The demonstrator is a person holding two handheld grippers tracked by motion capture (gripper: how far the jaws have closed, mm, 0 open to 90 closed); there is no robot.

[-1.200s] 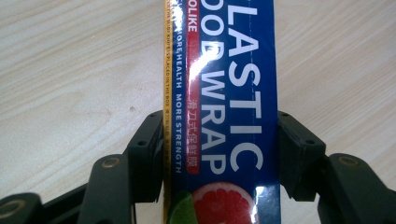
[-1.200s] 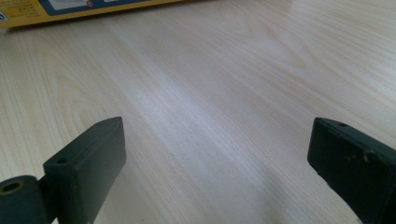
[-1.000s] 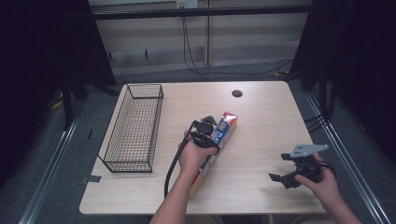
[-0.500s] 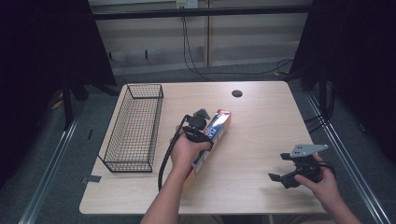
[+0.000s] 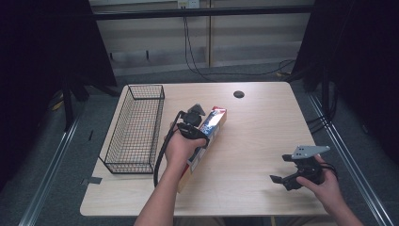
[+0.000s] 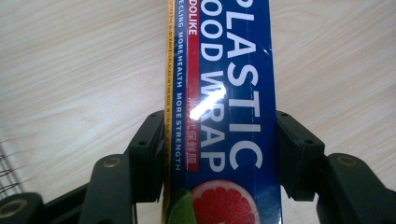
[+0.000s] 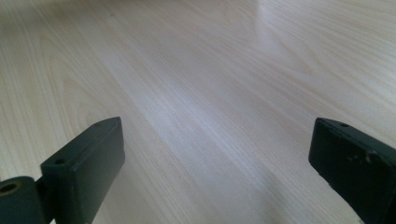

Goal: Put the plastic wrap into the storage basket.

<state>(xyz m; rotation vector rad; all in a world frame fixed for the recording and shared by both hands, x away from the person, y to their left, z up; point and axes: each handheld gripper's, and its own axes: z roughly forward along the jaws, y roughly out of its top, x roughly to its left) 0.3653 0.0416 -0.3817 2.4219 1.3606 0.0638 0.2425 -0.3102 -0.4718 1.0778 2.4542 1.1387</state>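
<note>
A: How far along? The counter [image 5: 263,141] has a wire basket [image 5: 134,129] at its left, nothing inside it that I can see

B: Left gripper [image 6: 219,140] is clamped on the plastic food wrap box [image 6: 229,93], tilted beside the basket. Lowering it in remains. Right gripper [image 7: 217,158] rests with its jaws apart, holding nothing

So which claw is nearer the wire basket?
Left. The left claw, clamped on the plastic wrap box, sits just beside the wire basket; the right claw is across the table.
</note>
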